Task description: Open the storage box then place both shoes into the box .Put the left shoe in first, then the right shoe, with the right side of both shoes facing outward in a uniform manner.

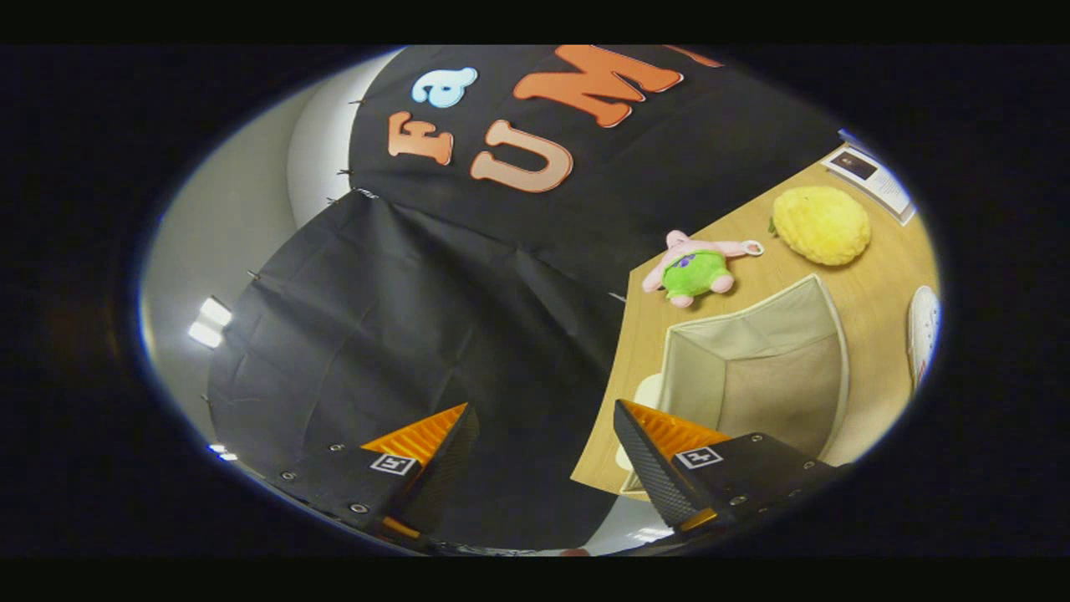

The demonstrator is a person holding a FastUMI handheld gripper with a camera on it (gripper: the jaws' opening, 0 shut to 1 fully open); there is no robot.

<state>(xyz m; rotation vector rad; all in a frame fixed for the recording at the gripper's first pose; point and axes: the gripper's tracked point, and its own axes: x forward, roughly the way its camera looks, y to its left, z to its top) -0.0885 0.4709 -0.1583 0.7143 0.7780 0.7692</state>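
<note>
Box [756, 368] open, empty; claw [543, 451] apart.

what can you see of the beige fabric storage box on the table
The beige fabric storage box is square with soft, creased walls and a pale rim. It stands open and looks empty on the light wooden table, just beyond the open gripper, whose fingers hold nothing. A pink and green plush toy lies behind it, apart.

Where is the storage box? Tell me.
In the gripper view, the open box stands on the table, just beyond the open gripper, near the plush toy.
</note>
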